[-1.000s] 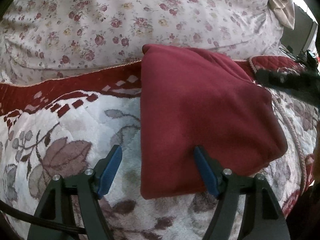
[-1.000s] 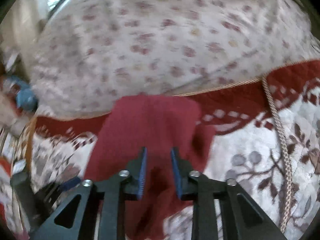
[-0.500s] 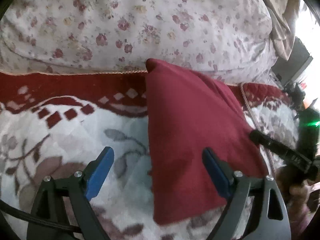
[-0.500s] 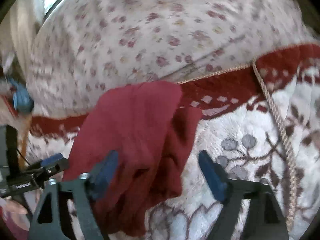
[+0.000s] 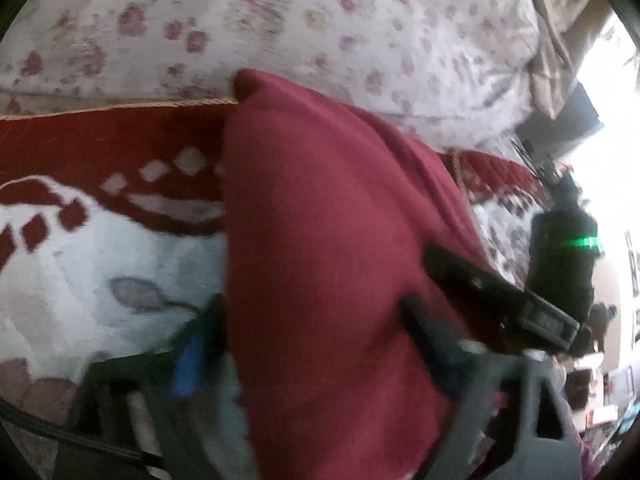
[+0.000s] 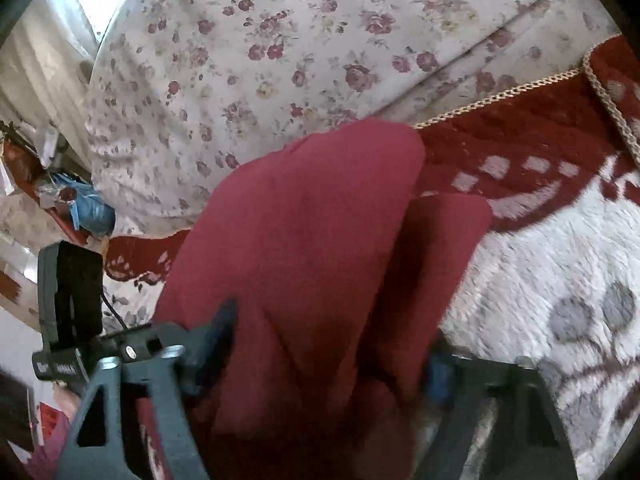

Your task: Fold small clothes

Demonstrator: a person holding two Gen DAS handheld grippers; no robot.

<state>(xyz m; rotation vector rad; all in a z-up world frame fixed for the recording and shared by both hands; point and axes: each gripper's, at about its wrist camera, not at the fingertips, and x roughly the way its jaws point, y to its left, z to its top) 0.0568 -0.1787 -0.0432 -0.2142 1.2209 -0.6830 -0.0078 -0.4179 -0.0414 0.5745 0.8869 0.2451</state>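
The red cloth (image 5: 320, 248) is folded into a long shape. Its long way runs straight out from the left gripper (image 5: 304, 344), and its far corner reaches the flowery sheet (image 5: 280, 20) in front. The near end lies between the two fingers of this gripper. The jaws have just been closing in but stand spread; the picture is too blurry to tell if the pads touch the cloth.

In the right wrist view the red cloth (image 6: 304, 240) also points away from the right gripper (image 6: 324, 344), leaning a little to the right. A second layer (image 6: 444, 248) peeks out on its right side. This gripper's jaws have just been closing too. They stand spread, one on each side of the cloth.

The cloth lies on a fluffy blanket (image 6: 552, 264), white with grey leaves and a dark red border with gold cord (image 6: 500, 96). Past the left gripper's right side sits the other gripper's black body.
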